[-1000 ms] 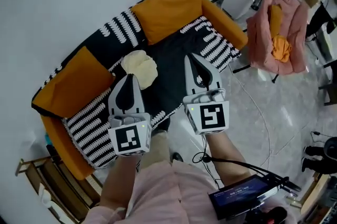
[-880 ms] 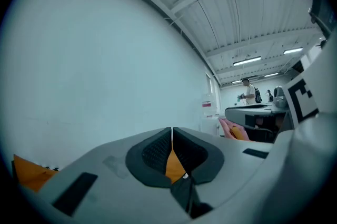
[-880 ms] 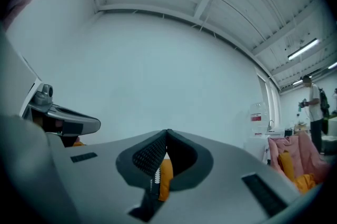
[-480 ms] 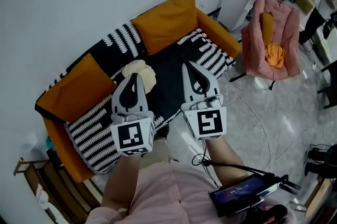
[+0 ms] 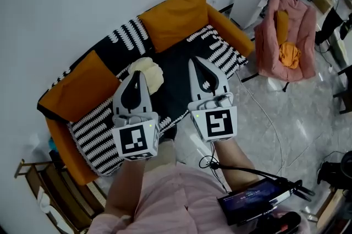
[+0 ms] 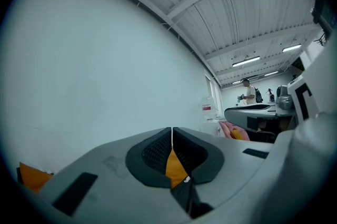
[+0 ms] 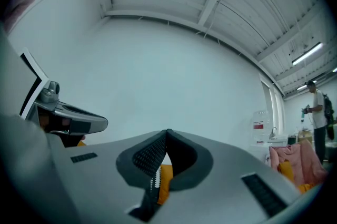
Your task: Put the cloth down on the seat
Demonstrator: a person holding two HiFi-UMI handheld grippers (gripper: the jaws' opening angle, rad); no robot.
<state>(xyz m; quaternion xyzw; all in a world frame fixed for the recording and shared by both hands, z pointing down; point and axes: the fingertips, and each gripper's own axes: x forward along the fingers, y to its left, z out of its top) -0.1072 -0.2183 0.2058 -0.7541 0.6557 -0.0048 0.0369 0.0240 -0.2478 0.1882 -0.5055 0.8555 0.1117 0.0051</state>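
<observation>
Head view: we're holding both tools over the sofa [image 5: 234, 23], l. gripper [image 5: 137, 75] and r. gripper [image 5: 195, 64] side by side. Cloth [image 5: 153, 72], a pale cream bundle, is lying on the dark seat [image 5: 176, 81] betw. two orange cushions [image 5: 176, 18]. The l. tip is overlapping its edge from this angle. Left gripper view: jaws are pressing together w/ nothing betw. them, and only an orange sliver of sofa is showing behind. They're aiming at the wall, so prob. clear of the cloth. Right gripper view: same, jaws meeting, empty, facing the wall. We're judging the put-down as done. What's left is prob. just pulling back.
</observation>
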